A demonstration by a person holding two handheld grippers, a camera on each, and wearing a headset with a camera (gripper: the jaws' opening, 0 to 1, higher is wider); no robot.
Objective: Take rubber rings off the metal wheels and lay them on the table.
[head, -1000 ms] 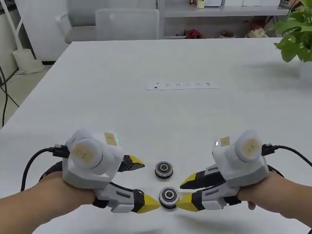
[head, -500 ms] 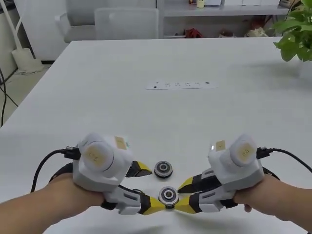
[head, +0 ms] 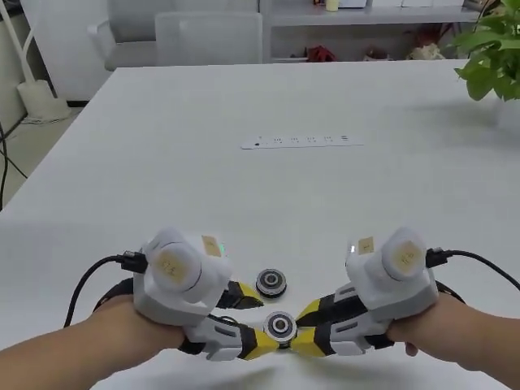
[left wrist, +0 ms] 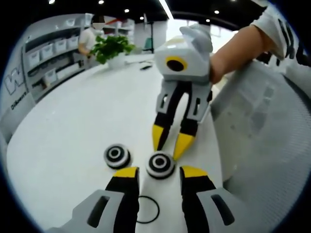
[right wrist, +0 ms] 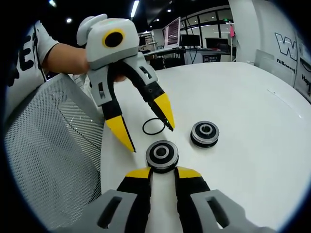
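At near edge of white table [head: 244, 187], small metal wheel with black rubber ring [head: 280, 326] sits between left gripper [head: 262, 322] and right gripper [head: 297, 328]; both jaw pairs spread, pinching nothing. Ring looks thin, stretchy: pinch its outer rim; light wheel may skid.

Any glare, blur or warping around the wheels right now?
Head view: sharp, evenly lit, no glare on the near wheel. Left gripper view: fisheye bends the table, wheels clear. Right gripper view: same bending, loose ring crisp.
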